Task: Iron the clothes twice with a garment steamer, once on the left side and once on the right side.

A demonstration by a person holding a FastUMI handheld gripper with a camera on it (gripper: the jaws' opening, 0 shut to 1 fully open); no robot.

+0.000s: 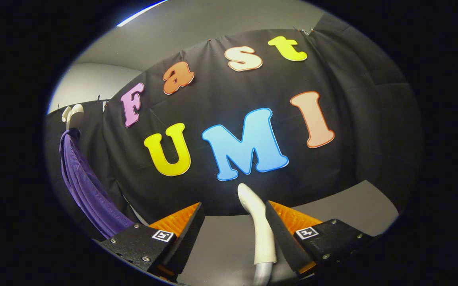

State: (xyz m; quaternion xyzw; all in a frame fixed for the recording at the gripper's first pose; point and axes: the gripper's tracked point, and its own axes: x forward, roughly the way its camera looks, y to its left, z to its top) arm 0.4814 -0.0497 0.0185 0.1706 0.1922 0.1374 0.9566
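The tongs (235,222) stand wide, the white plastic steamer wand (259,226) touching only the right finger, unclamped, while the purple ribbed garment (88,186) hangs far left, apparently awaiting its passes.

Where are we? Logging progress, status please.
Jaws open, steamer between them against one jaw, not clamped. Purple garment hanging off to the side, untouched. Nothing in the way.

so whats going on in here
A hand-held gripper has its fingers open around a white garment steamer, which stands between them, close against one finger; whether it is gripped is unclear. A purple garment hangs on a white hanger off to the side, well away from the steamer. No ironing is under way.
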